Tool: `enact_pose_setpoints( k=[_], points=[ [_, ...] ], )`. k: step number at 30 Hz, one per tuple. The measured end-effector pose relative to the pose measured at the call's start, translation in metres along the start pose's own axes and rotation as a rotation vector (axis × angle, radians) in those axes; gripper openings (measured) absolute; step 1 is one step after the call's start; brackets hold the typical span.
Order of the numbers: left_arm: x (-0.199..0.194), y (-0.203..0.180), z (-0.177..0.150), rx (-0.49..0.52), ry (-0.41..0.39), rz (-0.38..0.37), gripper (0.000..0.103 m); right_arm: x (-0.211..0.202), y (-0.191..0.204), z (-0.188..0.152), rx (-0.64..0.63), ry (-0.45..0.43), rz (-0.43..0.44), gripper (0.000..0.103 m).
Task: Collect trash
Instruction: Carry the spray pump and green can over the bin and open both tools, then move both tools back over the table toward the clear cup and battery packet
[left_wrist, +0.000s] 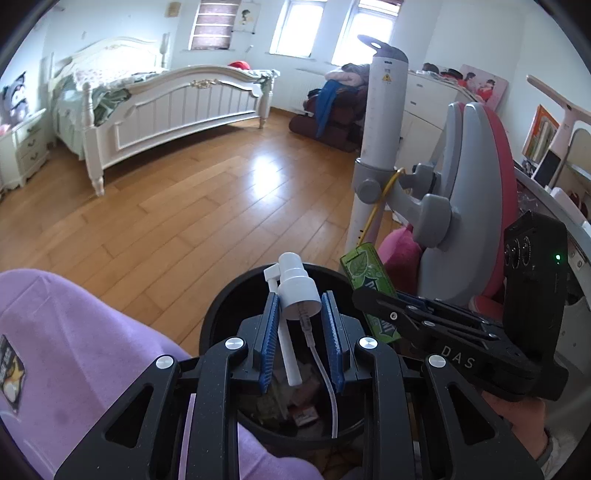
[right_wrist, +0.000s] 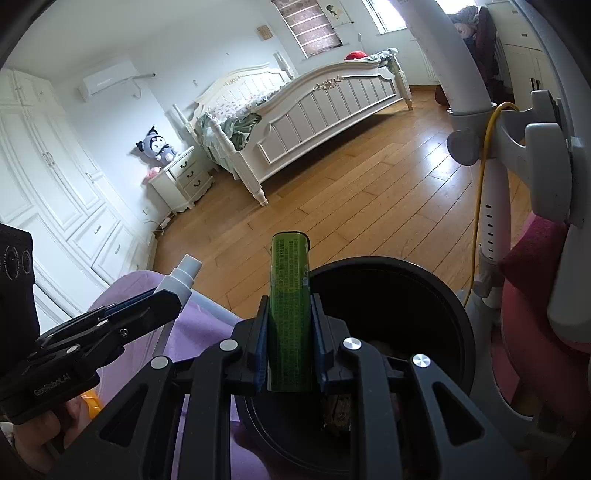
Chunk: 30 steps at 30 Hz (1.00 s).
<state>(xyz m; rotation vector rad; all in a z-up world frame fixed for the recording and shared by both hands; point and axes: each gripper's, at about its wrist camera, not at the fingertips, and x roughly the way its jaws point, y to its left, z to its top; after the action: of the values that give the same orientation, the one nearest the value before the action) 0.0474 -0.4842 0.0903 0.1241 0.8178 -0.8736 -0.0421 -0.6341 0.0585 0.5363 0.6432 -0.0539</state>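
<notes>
Left gripper (left_wrist: 301, 301) clamped on white spray pump (left_wrist: 297, 291) w/ its tube hanging, right over black bin (left_wrist: 221, 314). Right gripper (right_wrist: 289, 306) pinching green gum pack (right_wrist: 290, 295) upright at bin rim, purple pants beside.

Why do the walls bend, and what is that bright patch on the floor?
Both wrist views use fisheye lenses, so the edges curve and the corners go black. Left wrist view: window glare whitens the wooden floor. Right wrist view: a softer sheen, with blown-out windows.
</notes>
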Motion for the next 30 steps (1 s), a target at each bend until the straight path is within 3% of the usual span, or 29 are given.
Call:
enact_pose_setpoints(
  k=[20,21,24,25,28,30],
  points=[
    [0.024,-0.01,0.01,0.022,0.025,-0.003,0.025,0.004,-0.015,0.0,0.044,0.026,-0.025,0.024],
    [0.024,-0.011,0.01,0.021,0.026,-0.002,0.028,0.004,-0.016,0.001,0.054,0.025,-0.028,0.024],
    [0.019,-0.011,0.011,0.009,0.007,0.007,0.07,0.002,-0.017,0.003,0.067,0.028,-0.031,0.025],
    [0.015,-0.011,0.011,0.004,-0.007,0.011,0.077,0.001,-0.016,0.003,0.068,0.023,-0.032,0.03],
    [0.007,-0.011,0.013,0.003,-0.022,0.017,0.079,-0.005,-0.013,0.004,0.079,-0.003,-0.034,0.052],
    [0.0,-0.011,0.014,0.005,-0.036,0.021,0.082,-0.007,-0.01,0.005,0.076,-0.005,-0.033,0.054]
  ],
)
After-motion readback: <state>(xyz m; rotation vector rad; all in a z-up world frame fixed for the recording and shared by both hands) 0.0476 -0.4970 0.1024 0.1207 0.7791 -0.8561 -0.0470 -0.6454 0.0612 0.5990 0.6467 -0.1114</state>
